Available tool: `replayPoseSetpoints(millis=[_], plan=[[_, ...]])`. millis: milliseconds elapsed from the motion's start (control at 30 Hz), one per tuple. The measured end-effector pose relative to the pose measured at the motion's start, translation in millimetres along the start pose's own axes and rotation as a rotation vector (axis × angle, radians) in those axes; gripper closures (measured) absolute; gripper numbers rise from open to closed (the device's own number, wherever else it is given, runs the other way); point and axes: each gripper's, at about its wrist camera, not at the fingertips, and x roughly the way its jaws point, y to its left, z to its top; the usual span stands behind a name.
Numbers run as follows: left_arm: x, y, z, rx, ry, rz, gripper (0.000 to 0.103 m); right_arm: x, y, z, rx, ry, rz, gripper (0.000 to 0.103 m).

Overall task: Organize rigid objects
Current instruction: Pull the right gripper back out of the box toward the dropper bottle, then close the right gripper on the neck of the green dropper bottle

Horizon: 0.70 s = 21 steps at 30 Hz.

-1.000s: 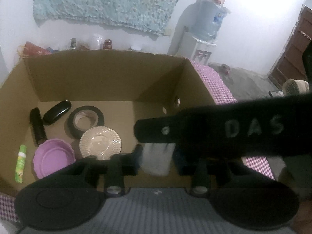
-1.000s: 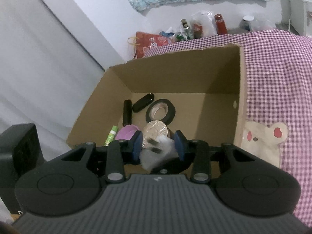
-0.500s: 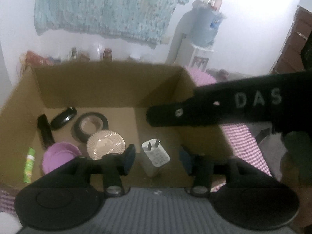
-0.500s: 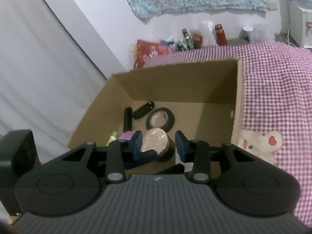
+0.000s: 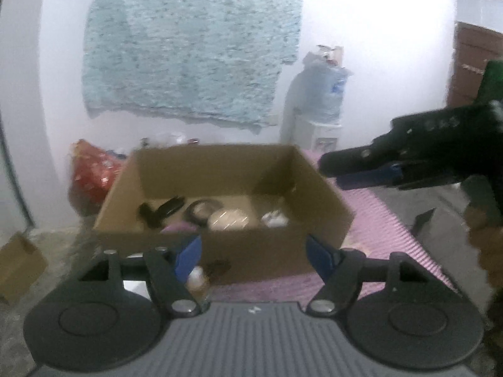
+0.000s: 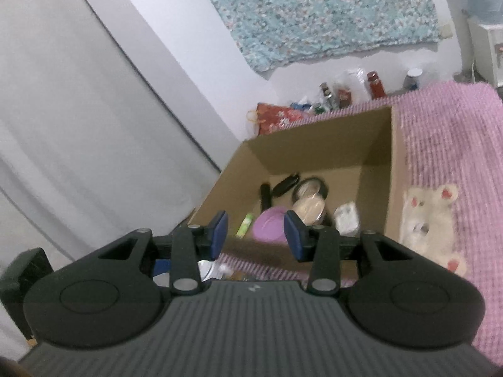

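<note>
The left gripper (image 5: 253,253) is seen wide open and empty, its jaws having just been opening. The right gripper (image 6: 254,231) is partly open, holding nothing. The white charger (image 6: 347,218) lies inside the cardboard box (image 6: 389,169), centre right of the frame.

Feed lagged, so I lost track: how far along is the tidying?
Done: the white charger lies in the cardboard box beside the purple dish and tape roll. In hand: nothing, both hand-held grippers are open. Left: small items in front of the box.
</note>
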Motion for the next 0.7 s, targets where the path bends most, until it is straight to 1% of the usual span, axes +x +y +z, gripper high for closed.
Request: replayPoseSetpoints(millis=[100, 167, 233, 333, 433, 500, 600, 700], plan=[[4.6, 2.1, -19.2, 0.012, 0.015, 0.061, 0.030, 11.2, 8.4, -20.2, -0.003, 0.023, 0.001, 0.064], [10.5, 5.9, -31.5, 0.019, 0.025, 0.085, 0.032, 26.2, 15.2, -33.8, -0.021, 0.049, -0.010, 0.064], [17.9, 7.5, -39.9, 0.027, 0.037, 0.112, 0.043, 44.6, 22.1, -44.1, -0.033, 0.081, -0.016, 0.064], [31.6, 7.4, -51.4, 0.045, 0.044, 0.138, 0.049, 73.9, 36.1, -55.0, -0.084, 0.127, -0.027, 0.064], [43.4, 6.6, -60.7, 0.064, 0.042, 0.173, 0.056, 94.1, 48.6, -59.0, -0.165, 0.157, -0.052, 0.064], [46.0, 4.7, -68.2, 0.079, 0.036, 0.201, 0.058, 108.5, 56.4, -57.4, -0.220, 0.176, -0.058, 0.064], [56.1, 6.3, -71.8, 0.065, 0.038, 0.218, 0.060, 127.8, 65.6, -56.8, -0.293, 0.199, -0.078, 0.066], [64.1, 9.4, -74.2, 0.061, 0.040, 0.235, 0.061, 141.6, 67.6, -52.8, -0.327, 0.216, -0.072, 0.067]])
